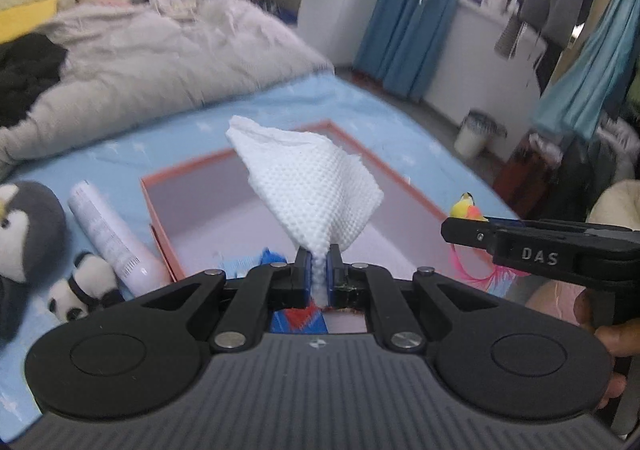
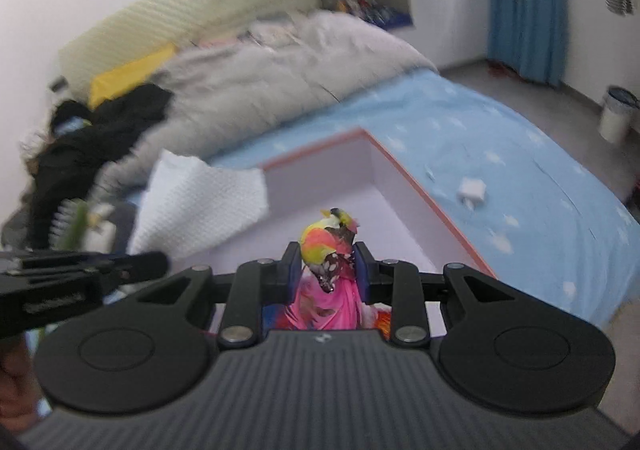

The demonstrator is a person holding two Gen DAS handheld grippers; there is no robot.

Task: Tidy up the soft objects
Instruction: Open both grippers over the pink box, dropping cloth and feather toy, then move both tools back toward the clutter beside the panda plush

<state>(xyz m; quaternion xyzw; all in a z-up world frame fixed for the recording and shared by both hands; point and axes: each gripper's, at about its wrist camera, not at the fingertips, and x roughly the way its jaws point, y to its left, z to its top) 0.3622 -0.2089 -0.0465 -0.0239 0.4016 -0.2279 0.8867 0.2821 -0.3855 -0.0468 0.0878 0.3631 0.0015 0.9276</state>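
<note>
Directly ahead of both tools on the bed, the shallow orange-rimmed box [image 1: 240, 186] lies open. Left hand-held gripper [image 1: 319, 270] is clamped on a limp waffle-textured cloth [image 1: 316, 186]; right hand-held gripper [image 2: 327, 270] pinches what seems a feathered toy bird [image 2: 326, 246], nearer the box's right wall.

The left gripper [image 1: 319, 270] pinches one corner of a white cloth [image 1: 308, 182], which fans out above an orange-rimmed box [image 1: 149, 202] on the blue sheet [image 1: 400, 122]. At nine o'clock lie a penguin plush [image 1: 24, 226], a small panda plush [image 1: 80, 286] and a white tube [image 1: 108, 234]. At three o'clock the right gripper [image 1: 452, 228] enters, with a colourful feather toy [image 1: 466, 206] at its tip.
</note>
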